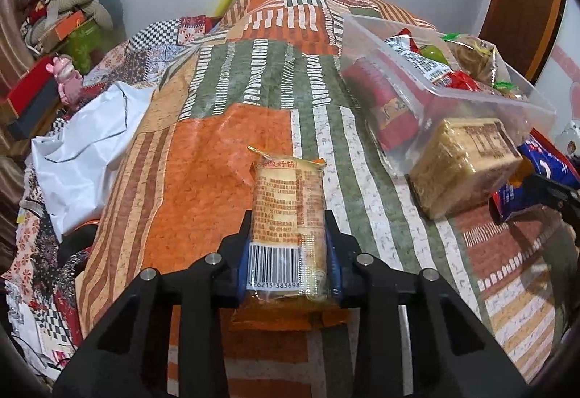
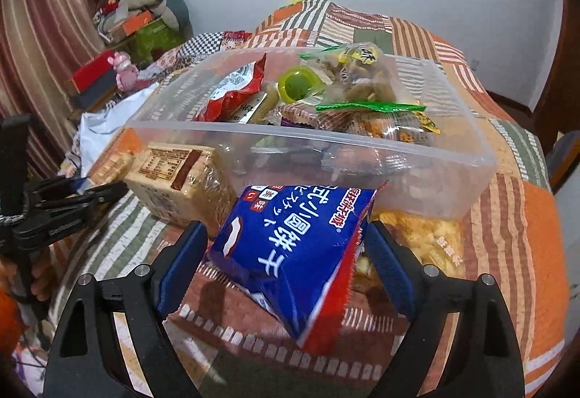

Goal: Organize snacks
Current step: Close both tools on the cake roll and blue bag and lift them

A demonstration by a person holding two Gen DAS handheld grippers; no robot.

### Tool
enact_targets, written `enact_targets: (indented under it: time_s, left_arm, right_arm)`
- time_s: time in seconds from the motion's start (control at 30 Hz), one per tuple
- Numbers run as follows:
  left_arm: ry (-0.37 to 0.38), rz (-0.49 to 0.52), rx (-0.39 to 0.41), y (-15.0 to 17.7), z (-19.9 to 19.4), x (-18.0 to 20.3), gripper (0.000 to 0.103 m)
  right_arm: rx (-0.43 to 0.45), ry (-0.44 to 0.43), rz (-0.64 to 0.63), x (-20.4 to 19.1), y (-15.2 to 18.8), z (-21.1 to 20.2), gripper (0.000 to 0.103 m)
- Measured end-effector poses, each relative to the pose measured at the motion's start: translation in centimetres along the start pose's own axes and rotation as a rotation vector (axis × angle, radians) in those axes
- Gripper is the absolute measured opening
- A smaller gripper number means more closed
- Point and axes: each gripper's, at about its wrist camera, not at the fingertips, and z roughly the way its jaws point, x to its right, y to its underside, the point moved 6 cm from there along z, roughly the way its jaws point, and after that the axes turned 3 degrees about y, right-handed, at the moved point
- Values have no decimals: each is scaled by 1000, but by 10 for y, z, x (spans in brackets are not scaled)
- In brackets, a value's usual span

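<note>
Two packs in hand: left claw (image 1: pixel 290 245) clamps a clear-wrapped biscuit stack (image 1: pixel 286 213), right claw (image 2: pixel 286 253) grips a blue foil snack bag (image 2: pixel 290 245), both bound for the clear plastic bin (image 2: pixel 362 158), I'd guess.

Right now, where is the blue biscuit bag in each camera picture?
Left wrist view: the blue biscuit bag peeks in at the far right edge, held by the right gripper.
Right wrist view: it fills the lower middle, pinched between the blue pads.
Shared landmark: the clear plastic bin of snacks, with the tan cracker block beside it.
</note>
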Motion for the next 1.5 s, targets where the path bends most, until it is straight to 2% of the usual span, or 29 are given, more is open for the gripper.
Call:
enact_targets:
  time_s: [0.17, 0.23, 0.4, 0.87, 1.27, 1.5]
  left_arm:
    - [-4, 10, 12, 5, -12, 4, 33]
    - [6, 2, 12, 6, -17, 5, 33]
    - [17, -1, 32, 5, -30, 9, 33]
    - [11, 10, 123, -15, -76, 23, 34]
    - [28, 44, 187, -41, -101, 51, 33]
    - [58, 74, 218, -60, -102, 75, 34]
  right_arm:
    - [3, 0, 3, 3, -1, -2, 76]
    - [-9, -20, -4, 2, 1, -3, 64]
    - [-11, -61, 3, 2, 8, -10, 58]
    - [81, -80, 14, 5, 2, -51, 57]
    - [234, -58, 50, 27, -30, -92, 57]
    - [278, -25, 74, 47, -45, -99, 57]
